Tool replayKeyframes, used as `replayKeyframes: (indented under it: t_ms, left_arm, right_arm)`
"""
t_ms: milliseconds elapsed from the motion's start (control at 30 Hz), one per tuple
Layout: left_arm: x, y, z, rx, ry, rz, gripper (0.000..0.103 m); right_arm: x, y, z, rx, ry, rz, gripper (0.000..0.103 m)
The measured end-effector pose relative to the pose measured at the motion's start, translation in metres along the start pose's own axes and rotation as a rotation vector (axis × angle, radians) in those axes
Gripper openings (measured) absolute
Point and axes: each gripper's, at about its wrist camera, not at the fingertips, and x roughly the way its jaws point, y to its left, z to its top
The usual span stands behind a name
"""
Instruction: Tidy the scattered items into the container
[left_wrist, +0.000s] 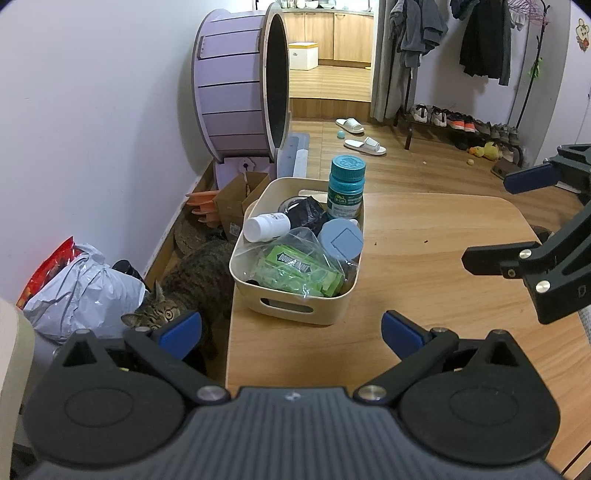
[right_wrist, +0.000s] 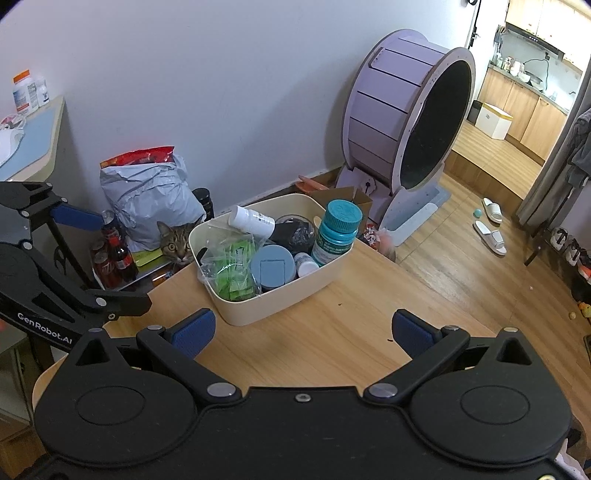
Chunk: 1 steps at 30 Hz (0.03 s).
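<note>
- The left gripper (left_wrist: 291, 334) hangs released over the near edge of the table (left_wrist: 424, 240), its blue pads wide apart and nothing between them.
- The right gripper (right_wrist: 303, 330) is likewise released and empty, pads spread, held just near of the bin (right_wrist: 258, 310); in the left view it shows at the right edge, also spread.
- The bin, a cream plastic tub with a slot handle in its near wall, sits on the far left part of the table, close to the left edge.
- Inside it stand a teal-capped bottle (left_wrist: 345, 188) at the far right corner and a grey-blue lidded jar (left_wrist: 340, 239) near the middle right.
- A white bottle (left_wrist: 266, 226) lies tilted along the left side, and a second small white-capped bottle (right_wrist: 306, 263) shows beside the jar in the right view.
- A clear bag of green gum packs (left_wrist: 295, 271) fills the near part, and something dark and crinkled (left_wrist: 306, 212) lies toward the far side.
- The bare wood around the bin shows only a few dark crumbs; no loose item is left on the part of the table that is in view.
- My judgement: the tidying looks finished or nearly so, with both grippers free and nothing left to pick up, though the near right of the table is partly hidden by the grippers.
- A cat (right_wrist: 176, 245) peers up from the floor at the left of the table, just beside the bin's corner; it could nudge things.
</note>
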Motion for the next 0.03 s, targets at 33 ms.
replayKeyframes:
  t_ms: [33]
  left_arm:
    - [-0.0001, -0.0002, -0.0003, 0.001, 0.000, -0.002, 0.103]
  right_arm:
    - [-0.0004, -0.0003, 0.0000, 0.000, -0.001, 0.001, 0.103]
